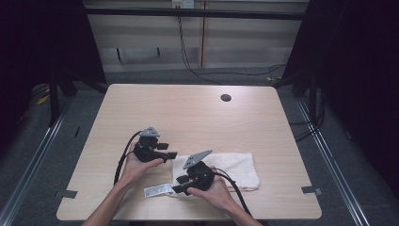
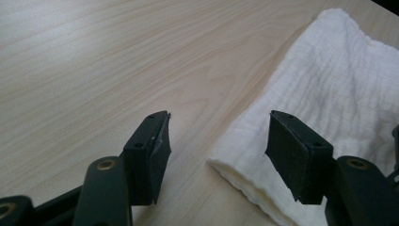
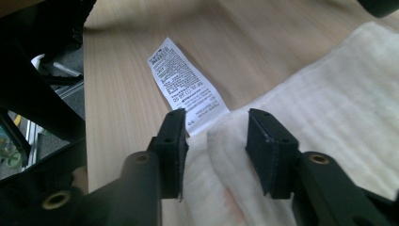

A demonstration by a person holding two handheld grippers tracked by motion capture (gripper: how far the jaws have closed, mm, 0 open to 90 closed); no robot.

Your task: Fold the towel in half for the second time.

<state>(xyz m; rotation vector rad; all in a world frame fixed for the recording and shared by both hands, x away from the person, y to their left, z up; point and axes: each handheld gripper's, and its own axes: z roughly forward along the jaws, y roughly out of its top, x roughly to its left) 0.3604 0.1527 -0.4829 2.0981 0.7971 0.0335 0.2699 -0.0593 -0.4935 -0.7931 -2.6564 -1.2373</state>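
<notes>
Pale wood table (image 1: 188, 113) bears a folded white towel (image 1: 235, 167).

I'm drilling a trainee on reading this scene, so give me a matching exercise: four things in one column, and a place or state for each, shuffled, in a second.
Things:
1. towel
2. care label
3. left tongs
4. table hole

Places or states:
A. near the table's far edge
B. open, with nothing between the jaws
C. folded, lying at the near right of the table
D. white, printed, sticking out from the cloth's corner

Pairs: 1-C, 2-D, 3-B, 4-A
</notes>
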